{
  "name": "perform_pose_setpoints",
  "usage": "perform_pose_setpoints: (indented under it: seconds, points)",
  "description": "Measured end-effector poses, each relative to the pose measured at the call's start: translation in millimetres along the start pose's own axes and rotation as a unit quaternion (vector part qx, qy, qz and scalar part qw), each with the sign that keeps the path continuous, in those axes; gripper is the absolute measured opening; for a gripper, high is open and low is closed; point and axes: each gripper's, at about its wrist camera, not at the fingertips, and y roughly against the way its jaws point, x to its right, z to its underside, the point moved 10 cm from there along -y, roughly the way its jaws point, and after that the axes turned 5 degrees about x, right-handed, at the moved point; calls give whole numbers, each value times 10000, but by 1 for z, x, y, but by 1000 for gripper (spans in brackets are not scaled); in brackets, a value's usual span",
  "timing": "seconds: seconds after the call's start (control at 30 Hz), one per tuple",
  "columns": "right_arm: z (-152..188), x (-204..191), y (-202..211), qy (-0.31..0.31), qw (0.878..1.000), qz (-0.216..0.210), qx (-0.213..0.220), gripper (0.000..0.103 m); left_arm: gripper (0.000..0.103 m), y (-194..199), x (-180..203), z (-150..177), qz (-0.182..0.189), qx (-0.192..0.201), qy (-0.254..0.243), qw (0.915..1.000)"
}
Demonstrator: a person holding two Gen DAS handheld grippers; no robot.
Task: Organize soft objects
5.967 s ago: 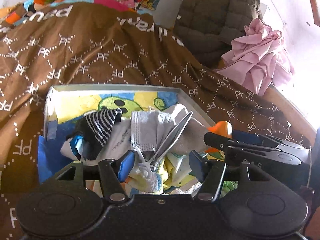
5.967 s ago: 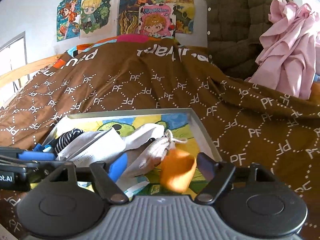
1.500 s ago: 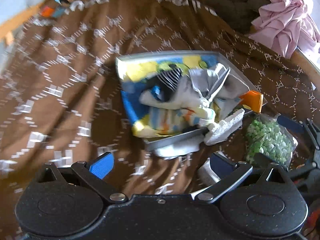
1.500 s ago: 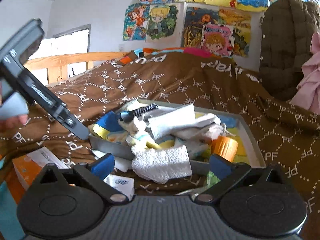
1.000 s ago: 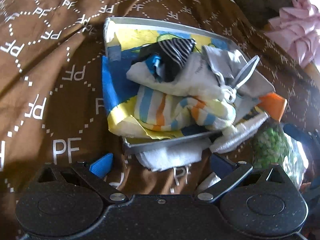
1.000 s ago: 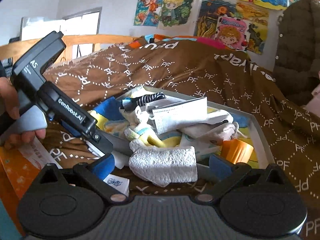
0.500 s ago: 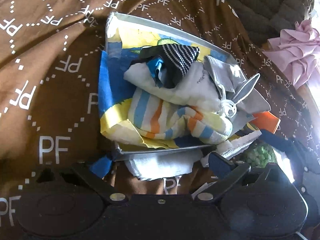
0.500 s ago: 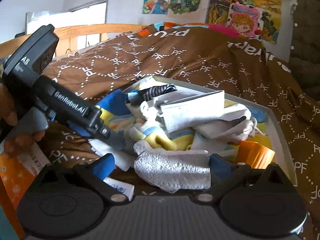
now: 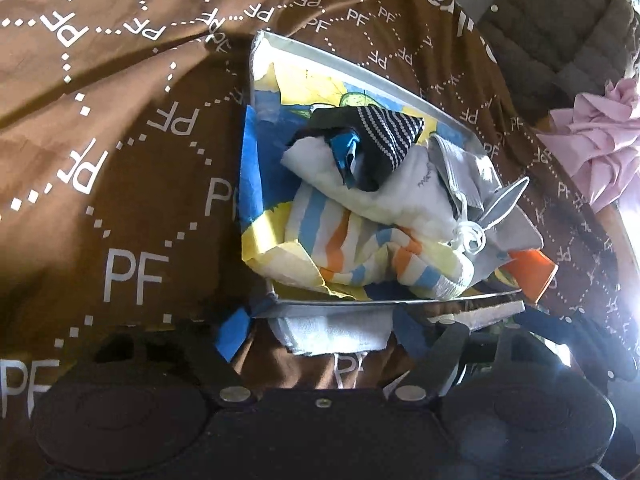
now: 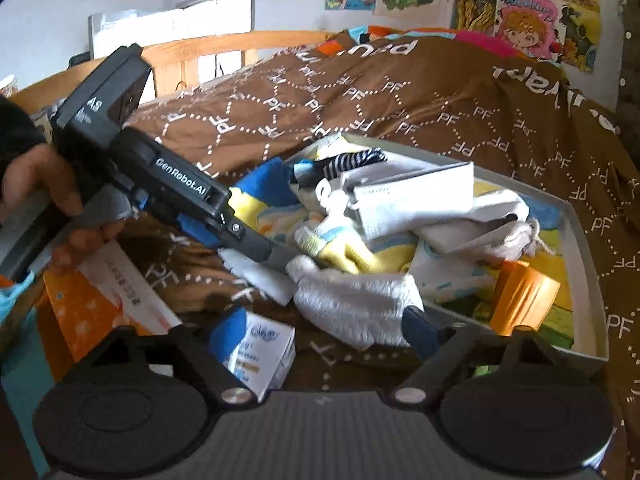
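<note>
A grey tray (image 9: 360, 304) lies on a brown bedspread (image 9: 120, 160) printed with white "PF" letters, heaped with soft things: a striped cloth (image 9: 360, 248), a black-and-white striped sock (image 9: 384, 130), a white cloth (image 9: 400, 196), a face mask (image 10: 412, 196) and an orange cup (image 10: 520, 300) at its near right corner. A white towel (image 10: 352, 300) hangs over the tray's near edge, and a second white cloth (image 9: 336, 330) lies on the bedspread just under that edge. A small white box (image 10: 260, 352) and an orange packet (image 10: 92, 304) sit on the bedspread near the tray's near left corner. Cartoon posters (image 10: 528, 20) hang on the wall behind a wooden bed rail (image 10: 240, 40); a dark quilted jacket (image 9: 560, 32) and a pink garment (image 9: 600, 140) lie beyond the tray.

The left gripper (image 9: 320, 328), held in a hand (image 10: 48, 200), slants down to the tray's near edge; its jaws have just been closing, apart around the cloth below the edge, contact unclear. The right gripper (image 10: 320, 332) points at the towel, its jaws likewise closing, the towel between them but not clearly pinched.
</note>
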Motion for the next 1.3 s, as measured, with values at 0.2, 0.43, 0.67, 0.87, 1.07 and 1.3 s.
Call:
perform_pose_setpoints:
  seconds: [0.2,0.43,0.67,0.87,1.07,1.3]
  points:
    - [-1,9,1,1,9992,368,184,85,61,4,-6,2,-127,-128,80,9998]
    - [-15,24,-5,-249,9956,704,568,87,59,3,-10,5,-127,-194,377,9990]
    - [-9,2,-12,176,9981,477,349,84,59,-1,-8,5,-126,-231,369,9990]
    - [-8,0,-6,340,9980,429,307,58,35,-2,6,10,97,-348,317,9988]
    - [-2,-1,2,577,9977,345,102,46,39,-12,0,10,-91,-307,603,9977]
    - [0,-10,4,729,9971,204,34,39,56,-22,16,10,-182,-270,296,9990]
